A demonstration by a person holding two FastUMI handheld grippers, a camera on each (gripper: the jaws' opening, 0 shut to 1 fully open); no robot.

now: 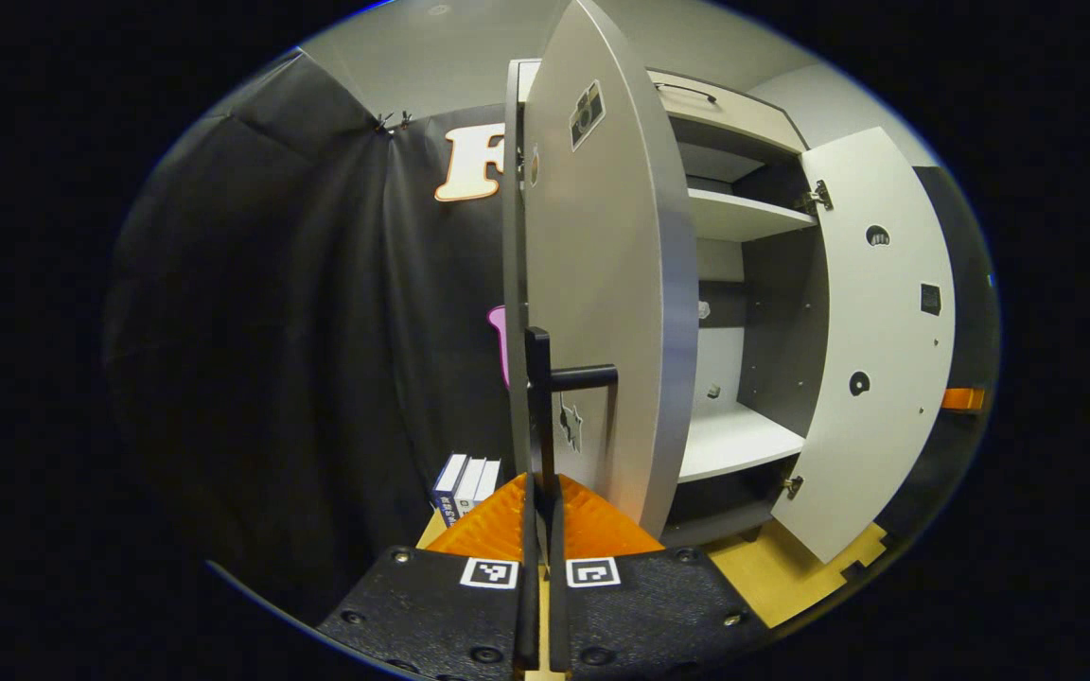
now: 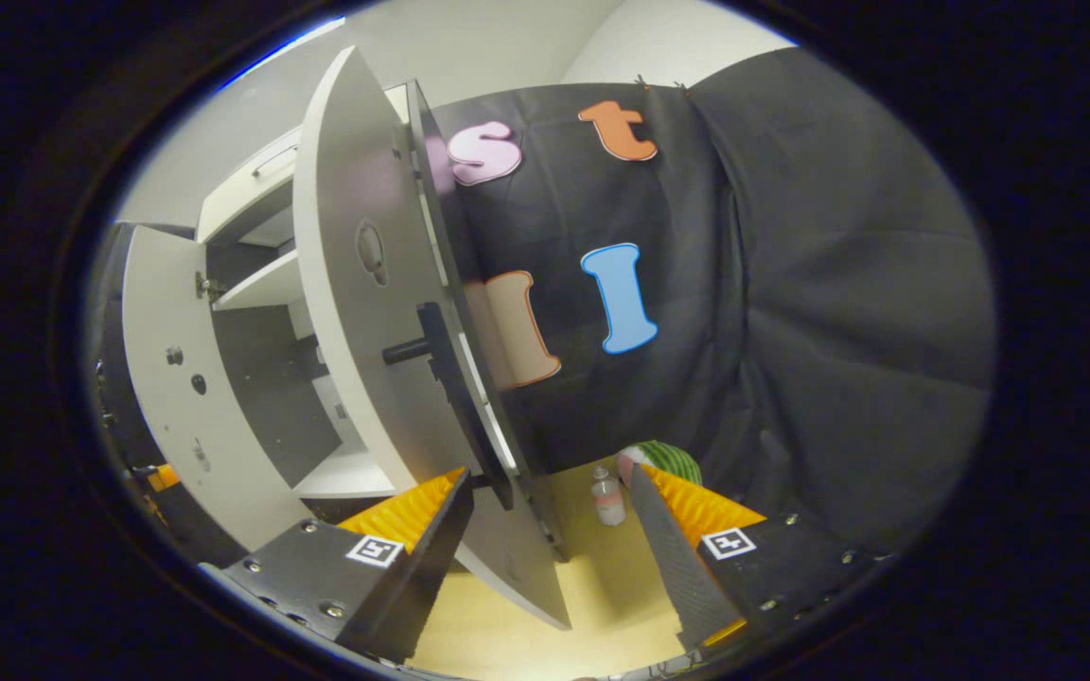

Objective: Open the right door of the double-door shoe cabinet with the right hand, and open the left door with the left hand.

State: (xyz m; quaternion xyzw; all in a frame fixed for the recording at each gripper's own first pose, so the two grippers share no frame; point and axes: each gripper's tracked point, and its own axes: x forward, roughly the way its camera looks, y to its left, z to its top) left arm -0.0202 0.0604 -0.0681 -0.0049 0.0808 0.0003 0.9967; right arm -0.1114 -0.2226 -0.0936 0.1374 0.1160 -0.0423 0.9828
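The shoe cabinet (image 1: 744, 218) stands with both doors swung out. In the left gripper view the left door (image 1: 602, 274) is nearly edge-on, and my left gripper (image 1: 543, 492) is shut on the upright bar of its black handle (image 1: 539, 397). The right door (image 1: 876, 331) hangs wide at the far right, inner face showing. In the right gripper view that right door (image 2: 356, 312) is close ahead with its black handle (image 2: 441, 364). My right gripper (image 2: 550, 473) is open, and the door's lower edge and handle end sit just inside its left finger (image 2: 413, 515). The left door (image 2: 181, 378) shows beyond.
White shelves (image 1: 734, 440) sit inside the cabinet. A few books (image 1: 467, 482) stand on the wooden floor (image 1: 791, 577) left of the cabinet. A small bottle (image 2: 607, 497) and a green striped ball (image 2: 673, 462) lie by the black cloth wall to its right.
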